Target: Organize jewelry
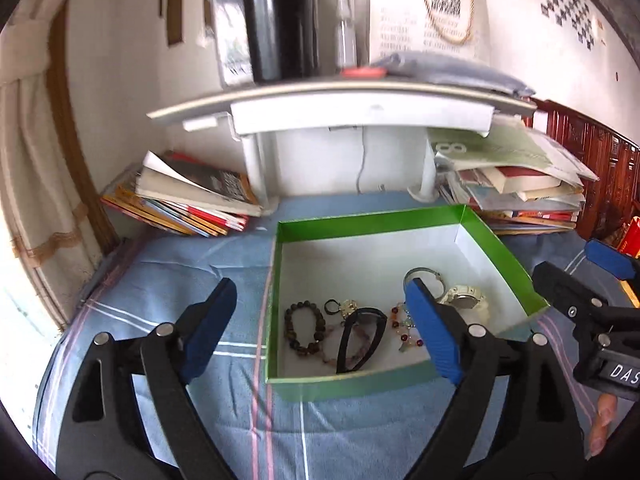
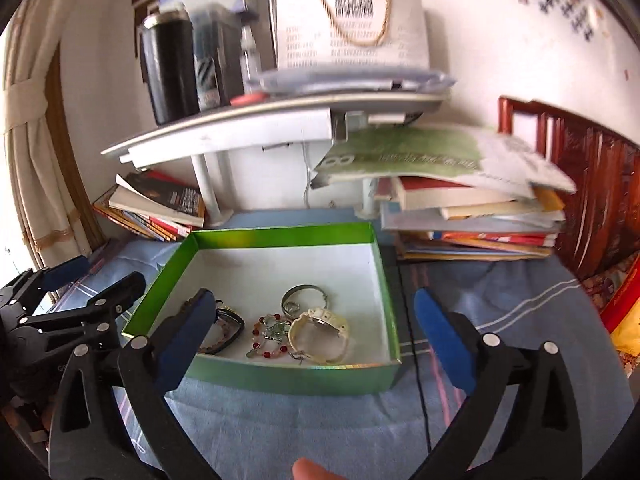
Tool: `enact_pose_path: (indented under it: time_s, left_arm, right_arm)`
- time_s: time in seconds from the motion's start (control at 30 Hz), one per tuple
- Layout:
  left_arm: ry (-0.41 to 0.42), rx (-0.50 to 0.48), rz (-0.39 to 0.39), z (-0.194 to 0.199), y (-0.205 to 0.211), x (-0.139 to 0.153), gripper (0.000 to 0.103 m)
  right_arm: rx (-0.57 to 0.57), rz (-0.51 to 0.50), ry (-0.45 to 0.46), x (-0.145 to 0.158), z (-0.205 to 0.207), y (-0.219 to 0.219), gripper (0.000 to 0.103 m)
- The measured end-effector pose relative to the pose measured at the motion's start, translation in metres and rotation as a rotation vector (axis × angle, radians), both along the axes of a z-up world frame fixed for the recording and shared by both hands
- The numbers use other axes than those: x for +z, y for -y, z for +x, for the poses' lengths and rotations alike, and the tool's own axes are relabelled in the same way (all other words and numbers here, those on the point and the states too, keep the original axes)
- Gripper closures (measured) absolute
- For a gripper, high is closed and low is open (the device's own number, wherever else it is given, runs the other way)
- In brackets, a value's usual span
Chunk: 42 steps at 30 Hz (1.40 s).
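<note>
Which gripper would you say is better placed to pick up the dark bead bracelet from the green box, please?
Probably the left. The dark bead bracelet lies in the green box at its left end, right before the open left gripper. The open right gripper faces the white watch instead.

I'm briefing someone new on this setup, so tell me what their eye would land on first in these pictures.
First, the bright green box with its white floor, sitting in the middle of the blue cloth. Next, the jewelry bunched at its near end: a dark bead bracelet on the left, a cream watch on the right. Then the blue-padded left gripper and right gripper, both wide open and empty in front of the box.
</note>
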<state>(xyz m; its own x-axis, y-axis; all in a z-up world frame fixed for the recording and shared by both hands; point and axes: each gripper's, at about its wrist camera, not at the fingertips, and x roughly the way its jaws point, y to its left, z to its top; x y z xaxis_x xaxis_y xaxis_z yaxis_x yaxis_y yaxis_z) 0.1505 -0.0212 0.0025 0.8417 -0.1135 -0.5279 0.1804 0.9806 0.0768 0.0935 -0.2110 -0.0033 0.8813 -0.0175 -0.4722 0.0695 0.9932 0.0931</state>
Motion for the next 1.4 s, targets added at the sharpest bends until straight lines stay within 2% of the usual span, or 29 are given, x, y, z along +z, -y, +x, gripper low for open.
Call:
enact_pose_path:
  time_s: [0.1,0.23,0.33,0.47,0.6,0.93,1.4]
  left_arm:
    - [0.013,-0.014,-0.028,-0.034,0.001,0.0,0.015]
    - [0.038,-0.021,-0.01,-0.071,0.0,0.001,0.013]
    - [0.061,-0.014,-0.009,-0.089,-0.007,0.005,0.01]
    - [0.114,0.007,-0.012,-0.106,-0.012,0.017,0.005]
    - [0.143,-0.004,-0.052,-0.12,-0.014,0.021,0.005]
    - [0.14,-0.008,-0.035,-0.126,-0.013,0.019,0.004]
    - [0.127,-0.002,-0.046,-0.126,-0.02,0.019,0.004]
  right_arm:
    - [0.013,-0.003,-0.002,-0.001,-0.024,-0.006,0.003]
    - [0.003,-0.041,0.018,0.001,-0.051,-0.015,0.003]
    - [-0.003,-0.085,0.033,0.004,-0.062,-0.018,0.003]
    - [-0.019,-0.081,0.065,0.011,-0.077,-0.017,0.003]
    - [-0.022,-0.098,0.077,0.013,-0.086,-0.02,0.003]
    - [-0.042,-0.117,0.107,0.022,-0.097,-0.027,0.003]
    - [-0.05,-0.133,0.096,0.022,-0.097,-0.034,0.003]
